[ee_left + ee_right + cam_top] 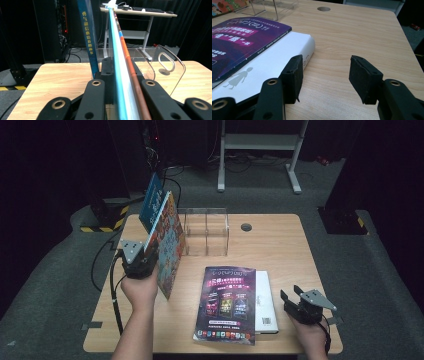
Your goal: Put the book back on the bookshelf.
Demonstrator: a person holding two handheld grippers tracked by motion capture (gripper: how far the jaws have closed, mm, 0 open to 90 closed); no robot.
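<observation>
My left gripper (151, 250) (122, 75) is shut on a thin colourful book (169, 245) (119, 52), held upright on edge and tilted over the table's left side. Just behind it a blue book (151, 202) (87, 35) stands leaning beside the left end of a clear acrylic book stand (205, 232) (165, 67). A purple magazine (227, 302) (239, 40) lies flat on a white book (265, 302) (277, 60) near the front. At the front right my right gripper (291, 292) (325, 72) rests open, its left jaw next to the white book's edge, nothing between the pads.
A round cable hole (246, 227) (323, 9) sits in the wooden table (280, 250) behind the stand. A white desk frame (260, 142) stands on the floor beyond. A black cable (116, 295) trails off the table's left edge.
</observation>
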